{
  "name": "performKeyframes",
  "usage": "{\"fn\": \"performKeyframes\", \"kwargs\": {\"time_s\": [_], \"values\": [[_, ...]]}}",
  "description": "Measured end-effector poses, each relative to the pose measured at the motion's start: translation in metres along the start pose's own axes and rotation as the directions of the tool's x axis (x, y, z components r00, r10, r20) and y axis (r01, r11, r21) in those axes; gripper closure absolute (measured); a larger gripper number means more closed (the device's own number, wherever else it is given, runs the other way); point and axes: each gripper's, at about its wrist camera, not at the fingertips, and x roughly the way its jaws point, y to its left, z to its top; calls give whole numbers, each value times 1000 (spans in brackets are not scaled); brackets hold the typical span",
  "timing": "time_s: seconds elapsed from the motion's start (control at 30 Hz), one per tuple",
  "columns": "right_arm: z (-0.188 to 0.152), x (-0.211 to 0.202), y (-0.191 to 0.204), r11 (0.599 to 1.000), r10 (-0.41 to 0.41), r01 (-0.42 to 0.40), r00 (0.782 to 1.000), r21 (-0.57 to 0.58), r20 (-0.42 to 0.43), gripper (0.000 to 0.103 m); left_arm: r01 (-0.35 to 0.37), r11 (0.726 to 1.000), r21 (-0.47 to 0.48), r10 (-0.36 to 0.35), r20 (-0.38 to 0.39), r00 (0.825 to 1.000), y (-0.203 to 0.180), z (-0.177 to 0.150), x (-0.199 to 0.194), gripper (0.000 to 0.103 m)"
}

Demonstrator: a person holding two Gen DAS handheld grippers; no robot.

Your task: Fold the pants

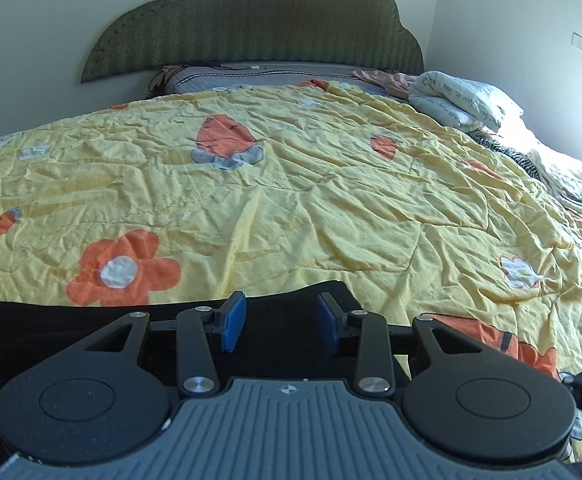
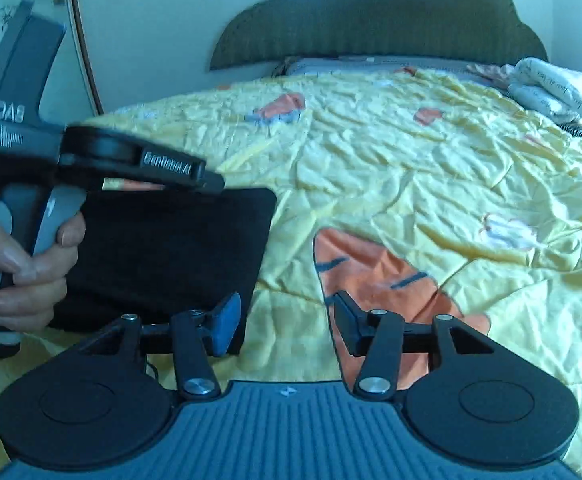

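Observation:
The black pants (image 2: 171,248) lie folded into a flat rectangle on the yellow flowered quilt (image 2: 411,168), near the bed's front edge. In the left wrist view they fill the bottom as a dark sheet (image 1: 71,328). My left gripper (image 1: 282,322) hovers over their far edge, open, its blue pads apart with nothing pinched. A hand (image 2: 31,264) holds that gripper's body (image 2: 139,160) above the pants' left part. My right gripper (image 2: 287,324) is open at the pants' near right corner. Its left pad (image 2: 227,320) is over the black edge, and only quilt shows between its fingers.
A green scalloped headboard (image 1: 259,24) stands against the far wall. Grey pillows (image 1: 251,78) lie below it. Rolled white bedding (image 1: 463,100) and a stack of folded light cloth (image 1: 571,184) line the bed's right side. A curved-edged panel (image 2: 83,60) stands at left.

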Motion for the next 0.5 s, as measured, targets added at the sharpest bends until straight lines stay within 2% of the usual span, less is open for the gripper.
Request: {"fn": "performKeyframes", "kwargs": {"time_s": [0.03, 0.1, 0.13, 0.2, 0.3, 0.37, 0.4, 0.5], "values": [[5, -4, 2, 1000, 16, -16, 999, 0, 31, 52, 0, 1000, -12, 0, -2, 1000, 5, -1, -5, 59], [10, 3, 9, 999, 46, -45, 998, -18, 41, 52, -17, 999, -42, 16, -15, 1000, 17, -6, -13, 59], [10, 13, 13, 998, 52, -52, 999, -32, 10, 52, -27, 998, -52, 26, -19, 999, 24, -10, -18, 59], [2, 34, 19, 996, 36, -44, 994, -78, -103, 52, -54, 997, -56, 51, -43, 998, 37, -21, -25, 59], [5, 25, 28, 996, 23, -27, 999, -87, -39, 51, -130, 990, -51, 128, -26, 991, 65, -37, -43, 59], [19, 20, 42, 989, 85, -81, 996, -121, 30, 51, -184, 979, -83, 182, -32, 983, 87, -36, -47, 59], [26, 24, 50, 984, 123, -117, 992, -135, 33, 51, -180, 977, -113, 176, -44, 983, 100, -33, -47, 59], [41, 56, 82, 954, 249, -249, 968, -164, -23, 52, -200, 957, -211, 187, -83, 979, 134, -25, -43, 60]]}}
